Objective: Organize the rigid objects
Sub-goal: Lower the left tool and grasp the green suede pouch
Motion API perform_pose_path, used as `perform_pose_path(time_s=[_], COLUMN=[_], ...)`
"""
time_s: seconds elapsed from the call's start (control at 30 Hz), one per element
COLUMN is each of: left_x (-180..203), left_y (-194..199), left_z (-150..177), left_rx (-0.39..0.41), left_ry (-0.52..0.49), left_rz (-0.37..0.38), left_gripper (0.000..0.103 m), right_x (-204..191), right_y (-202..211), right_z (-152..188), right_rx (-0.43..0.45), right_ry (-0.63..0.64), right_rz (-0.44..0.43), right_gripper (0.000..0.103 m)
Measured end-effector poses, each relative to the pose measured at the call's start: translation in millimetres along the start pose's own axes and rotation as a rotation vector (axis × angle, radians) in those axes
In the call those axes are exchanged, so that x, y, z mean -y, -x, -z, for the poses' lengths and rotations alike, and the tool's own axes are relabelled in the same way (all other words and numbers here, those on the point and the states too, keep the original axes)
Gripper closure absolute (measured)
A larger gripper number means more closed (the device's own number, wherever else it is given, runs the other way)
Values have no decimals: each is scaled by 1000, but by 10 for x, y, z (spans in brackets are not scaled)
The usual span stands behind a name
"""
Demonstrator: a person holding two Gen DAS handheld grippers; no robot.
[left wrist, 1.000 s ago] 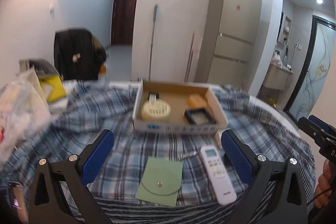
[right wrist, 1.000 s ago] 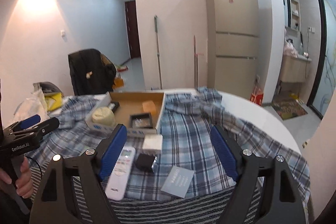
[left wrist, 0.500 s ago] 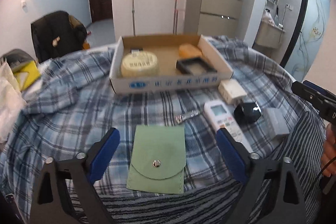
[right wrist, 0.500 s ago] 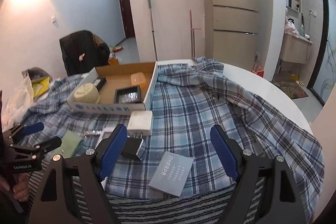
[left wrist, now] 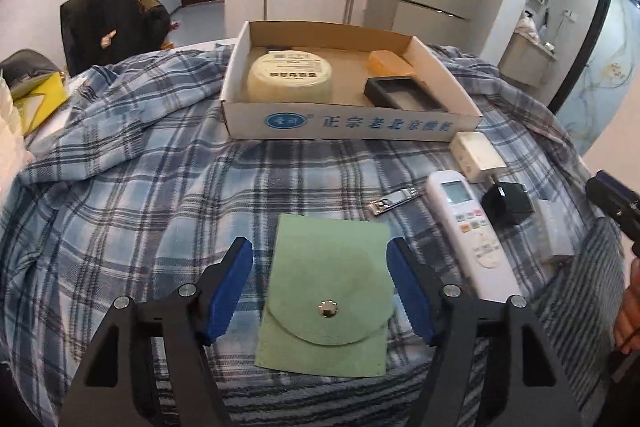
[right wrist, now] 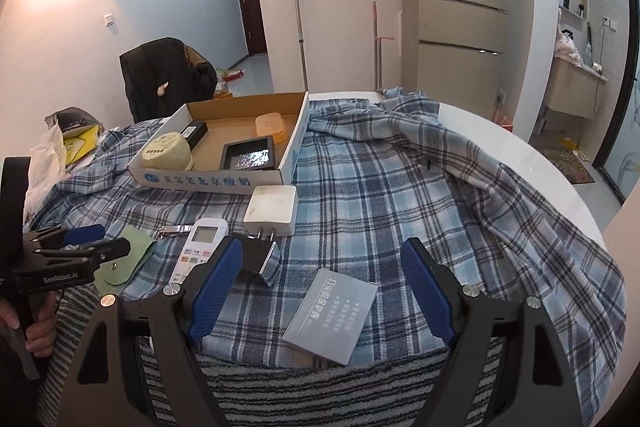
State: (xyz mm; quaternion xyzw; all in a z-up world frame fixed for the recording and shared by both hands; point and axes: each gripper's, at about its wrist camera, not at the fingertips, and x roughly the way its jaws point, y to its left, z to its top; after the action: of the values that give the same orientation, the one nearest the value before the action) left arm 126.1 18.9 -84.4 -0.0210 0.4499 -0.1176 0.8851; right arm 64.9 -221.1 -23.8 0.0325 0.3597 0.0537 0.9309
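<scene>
**Left tongs closing around the green pouch**

Now we see our left gripper (left wrist: 320,287) low over the flat sage-green felt pouch with a metal snap (left wrist: 326,291); its blue-padded jaws have just been narrowing and straddle the pouch, right pad at its edge, left pad just clear, so nothing is pinched yet. Our right gripper (right wrist: 320,291) hangs with its jaws parted and nothing between the pads; a grey printed card (right wrist: 332,311) lies on the cloth between them, its writing too blurred for us to read.

Just right of the pouch lie small metal nail clippers (left wrist: 394,201), a white remote control with a small screen (left wrist: 470,231), a black plug adapter (left wrist: 508,203) and a white square charger block (left wrist: 476,157). These crowd the side near our right tongs.

Beyond them sits a shallow white cardboard box (left wrist: 352,125) with blue Chinese lettering along its front wall. Inside we see a round cream tin with a printed label (left wrist: 290,77), an orange lidded case (left wrist: 390,63) and a black rectangular tray (left wrist: 404,97). Everything rests on a blue plaid shirt (left wrist: 140,187) spread across the round white table (right wrist: 520,163).
</scene>
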Motion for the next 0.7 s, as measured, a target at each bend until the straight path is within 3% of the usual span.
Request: perform_pose_path(time_s=[0.3, 0.7], left_x=[-25, 103], left_y=[-116, -112], left_z=[2, 25], left_rx=[-54, -51], left_ry=[5, -65], left_rz=[10, -19], left_gripper=[22, 22], right_x=[-44, -43], right_y=[-11, 1], right_z=[27, 20], right_rx=[-7, 11], right_ry=[17, 28], right_rz=[-11, 28], right_gripper=[22, 22])
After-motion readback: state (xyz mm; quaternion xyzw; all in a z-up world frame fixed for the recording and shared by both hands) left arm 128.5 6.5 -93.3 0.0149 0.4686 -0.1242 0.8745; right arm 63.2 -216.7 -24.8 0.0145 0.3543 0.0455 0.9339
